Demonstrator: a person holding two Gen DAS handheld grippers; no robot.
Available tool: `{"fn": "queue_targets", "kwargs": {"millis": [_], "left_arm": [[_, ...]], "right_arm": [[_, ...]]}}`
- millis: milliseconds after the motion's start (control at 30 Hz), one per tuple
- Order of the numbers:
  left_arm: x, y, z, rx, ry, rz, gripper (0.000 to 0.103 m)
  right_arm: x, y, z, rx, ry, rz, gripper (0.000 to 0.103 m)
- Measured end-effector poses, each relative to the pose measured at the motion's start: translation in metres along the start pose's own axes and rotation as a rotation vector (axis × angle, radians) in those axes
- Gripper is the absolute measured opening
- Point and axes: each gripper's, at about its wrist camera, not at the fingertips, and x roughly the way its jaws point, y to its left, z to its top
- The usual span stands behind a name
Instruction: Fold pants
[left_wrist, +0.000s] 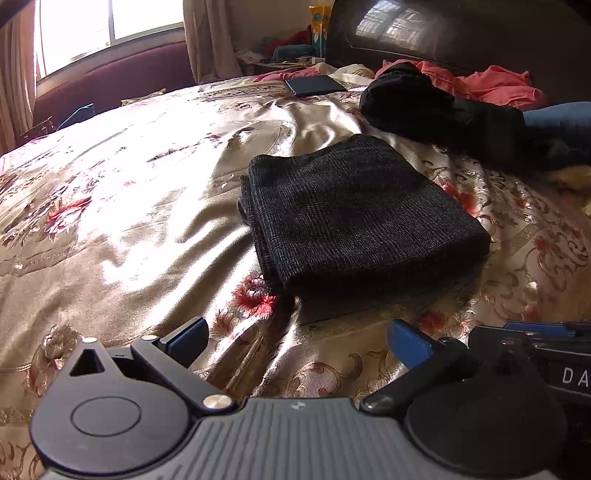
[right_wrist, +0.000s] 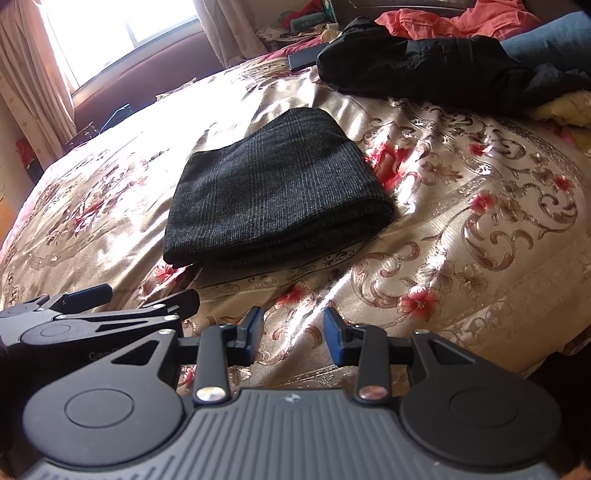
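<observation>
Above bedspread, left gripper wide, right gripper narrower, empty

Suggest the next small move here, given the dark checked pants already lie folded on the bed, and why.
Probably reach the right tongs toward the black garment heap beyond the folded checked pants. The pants sit as a compact stack on the floral bedspread, and both tongs, the left tongs too, stand open, empty and short of it, so this fold looks finished.

bare bedspread left, clothes pile behind
</observation>
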Motion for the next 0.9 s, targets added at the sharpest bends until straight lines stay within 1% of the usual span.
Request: {"fn": "queue_targets", "kwargs": {"millis": [400,900], "left_arm": [[-0.0017,-0.0005,-0.0002,0.009,-0.005,-0.007,0.103],[-0.0003,0.0006,0.0001,0.01,0.0,-0.005,0.103]], "right_arm": [[0.0053,-0.002,-0.0006,0.0,0.008,-0.024,0.037],[0.0073,-0.001,-0.0002,0.004,0.011,-0.017,0.037]]}}
